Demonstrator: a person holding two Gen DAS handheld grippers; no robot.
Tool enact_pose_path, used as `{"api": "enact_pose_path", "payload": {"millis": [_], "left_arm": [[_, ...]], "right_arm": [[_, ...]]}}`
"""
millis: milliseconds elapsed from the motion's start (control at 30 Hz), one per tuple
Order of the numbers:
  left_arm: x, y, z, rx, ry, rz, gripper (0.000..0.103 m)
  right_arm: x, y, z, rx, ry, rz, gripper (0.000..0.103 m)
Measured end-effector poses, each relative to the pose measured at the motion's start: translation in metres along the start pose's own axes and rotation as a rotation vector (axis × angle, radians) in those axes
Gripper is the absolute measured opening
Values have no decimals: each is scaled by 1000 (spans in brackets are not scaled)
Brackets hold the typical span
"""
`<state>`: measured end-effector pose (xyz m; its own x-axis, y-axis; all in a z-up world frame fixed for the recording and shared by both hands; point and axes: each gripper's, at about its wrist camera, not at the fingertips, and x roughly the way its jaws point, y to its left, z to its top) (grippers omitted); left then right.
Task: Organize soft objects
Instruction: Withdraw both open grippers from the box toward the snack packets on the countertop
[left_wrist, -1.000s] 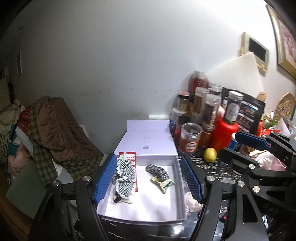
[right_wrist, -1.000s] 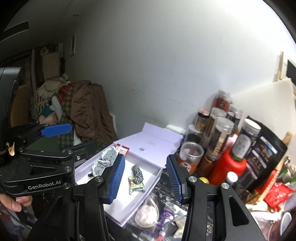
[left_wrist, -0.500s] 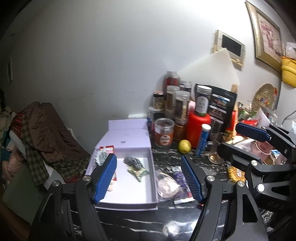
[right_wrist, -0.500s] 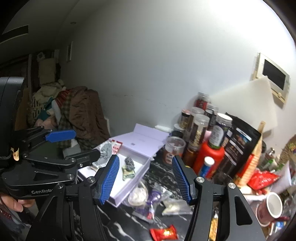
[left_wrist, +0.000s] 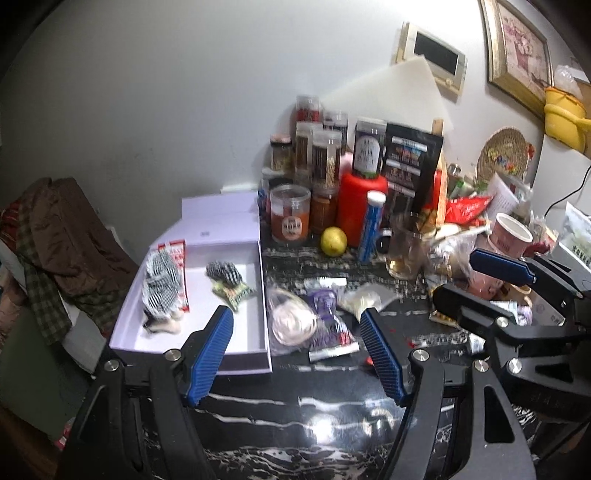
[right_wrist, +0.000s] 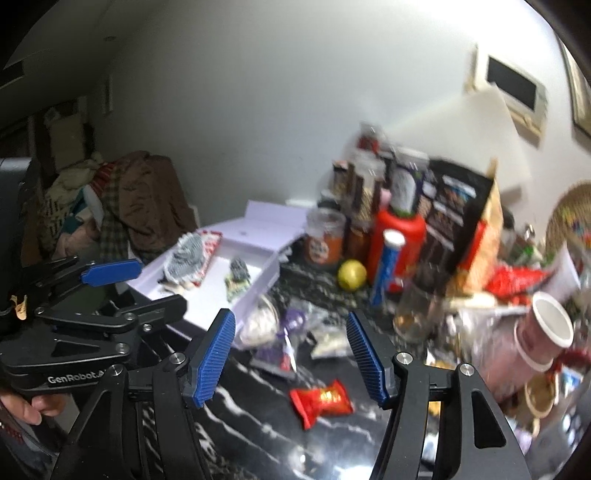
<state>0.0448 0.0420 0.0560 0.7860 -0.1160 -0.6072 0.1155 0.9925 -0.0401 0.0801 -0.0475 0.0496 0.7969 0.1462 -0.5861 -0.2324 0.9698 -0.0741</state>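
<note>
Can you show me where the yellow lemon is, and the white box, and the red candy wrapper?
lemon (left_wrist: 333, 240), left wrist view, middle of its skin
white box (left_wrist: 242, 356), left wrist view, near front wall
red candy wrapper (right_wrist: 320, 401), right wrist view, its middle

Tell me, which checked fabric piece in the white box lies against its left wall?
The larger black-and-white checked cloth, resting on a red-and-white packet; the smaller checked piece lies mid-box.

the box (left_wrist: 192, 343) sits left on the counter (left_wrist: 295, 413); packets (left_wrist: 325, 317) lie just right of it, jars (left_wrist: 290, 218) behind.
</note>
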Motion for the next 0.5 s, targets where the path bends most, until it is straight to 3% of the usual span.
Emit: {"api": "enact_pose_path", "payload": {"millis": [267,500], "left_arm": [[44,-2,-34,-18,124,-40,71],[74,-6,-55,-20,181,-41,71]], "right_arm": [[31,-21,-35,77,122,-29,63],[59,-33,-60,131,195,-76,63]]}}
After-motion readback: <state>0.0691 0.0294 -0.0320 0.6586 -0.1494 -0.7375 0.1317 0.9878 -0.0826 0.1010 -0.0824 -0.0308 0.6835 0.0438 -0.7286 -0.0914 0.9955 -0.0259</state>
